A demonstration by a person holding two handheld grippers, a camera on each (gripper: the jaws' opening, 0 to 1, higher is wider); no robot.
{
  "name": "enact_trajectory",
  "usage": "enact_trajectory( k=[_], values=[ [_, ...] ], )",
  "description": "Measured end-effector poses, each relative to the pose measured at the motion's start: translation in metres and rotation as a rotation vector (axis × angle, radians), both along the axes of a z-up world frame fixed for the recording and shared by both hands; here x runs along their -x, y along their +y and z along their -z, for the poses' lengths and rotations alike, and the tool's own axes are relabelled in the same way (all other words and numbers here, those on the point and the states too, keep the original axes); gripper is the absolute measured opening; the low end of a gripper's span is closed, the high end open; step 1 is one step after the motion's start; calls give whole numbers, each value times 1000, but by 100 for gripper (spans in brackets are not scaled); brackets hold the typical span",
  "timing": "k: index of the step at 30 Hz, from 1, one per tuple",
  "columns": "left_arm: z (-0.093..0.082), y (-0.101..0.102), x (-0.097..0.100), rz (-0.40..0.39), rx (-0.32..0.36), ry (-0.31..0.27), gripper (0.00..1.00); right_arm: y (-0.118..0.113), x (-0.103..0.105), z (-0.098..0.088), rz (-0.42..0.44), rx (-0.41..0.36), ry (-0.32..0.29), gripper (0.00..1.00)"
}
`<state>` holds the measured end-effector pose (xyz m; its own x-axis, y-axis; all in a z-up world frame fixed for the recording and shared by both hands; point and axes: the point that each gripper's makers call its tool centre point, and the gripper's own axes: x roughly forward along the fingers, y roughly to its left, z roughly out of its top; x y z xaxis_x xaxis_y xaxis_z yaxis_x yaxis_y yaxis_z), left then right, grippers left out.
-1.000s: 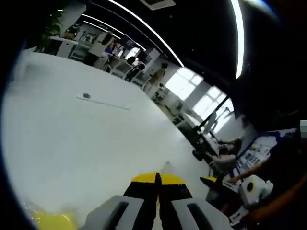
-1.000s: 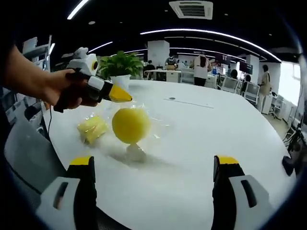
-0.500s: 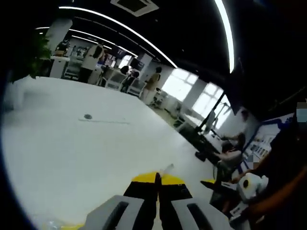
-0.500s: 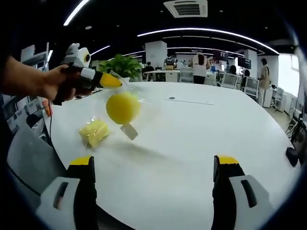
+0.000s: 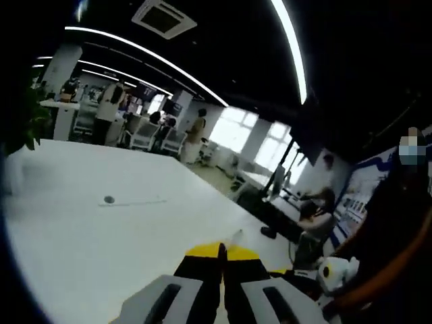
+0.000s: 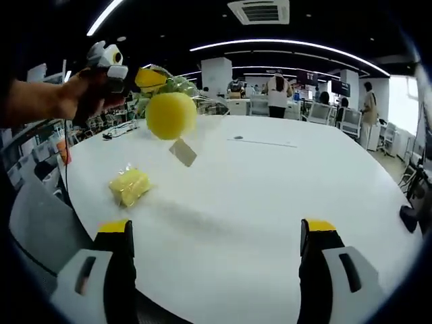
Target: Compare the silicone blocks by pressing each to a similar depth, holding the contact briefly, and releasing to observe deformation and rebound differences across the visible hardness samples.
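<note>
Currently the left hand-held gripper, clenched on a clear bag, holds a yellow ball aloft, probably to reposition it. A bagged yellow block lies on the surface. The right hand-held gripper is released. A tag hangs below, unreadable.

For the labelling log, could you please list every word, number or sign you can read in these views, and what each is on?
No text is legible.
Tag hanging from the bagged yellow ball: blank or too small to read.
Dark hanging signs in the office background: too blurred.
Blue-and-white wall panel in the left gripper view: print blurred.
</note>
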<state>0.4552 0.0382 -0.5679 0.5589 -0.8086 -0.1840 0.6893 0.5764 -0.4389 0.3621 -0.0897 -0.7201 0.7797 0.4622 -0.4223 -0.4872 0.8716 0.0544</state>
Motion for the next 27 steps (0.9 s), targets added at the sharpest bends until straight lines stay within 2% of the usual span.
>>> enact_trajectory(
  k=[4, 7, 10, 16, 20, 23, 27],
  values=[
    [-9, -4, 2, 19, 8, -24, 0, 0, -2, -1, 12, -11, 1, 96],
    [-11, -7, 5, 36, 17, -28, 0, 13, -3, -18, -52, -45, -58, 96],
    [-11, -10, 10, 63, 15, -25, 0, 16, -6, -30, -64, -81, -57, 96],
    [-14, -12, 19, 91, 18, -20, 0, 25, -4, -28, -115, -85, -44, 96],
    [-18, -13, 20, 102, 31, -22, 0, 19, -12, -51, -122, -123, -81, 96],
    [-22, -13, 20, 109, 43, -18, 0, 13, -18, -66, -148, -166, -82, 96],
    [-27, -17, 23, 123, 59, -20, 0, 7, -28, -100, -201, -219, -154, 96]
  ],
)
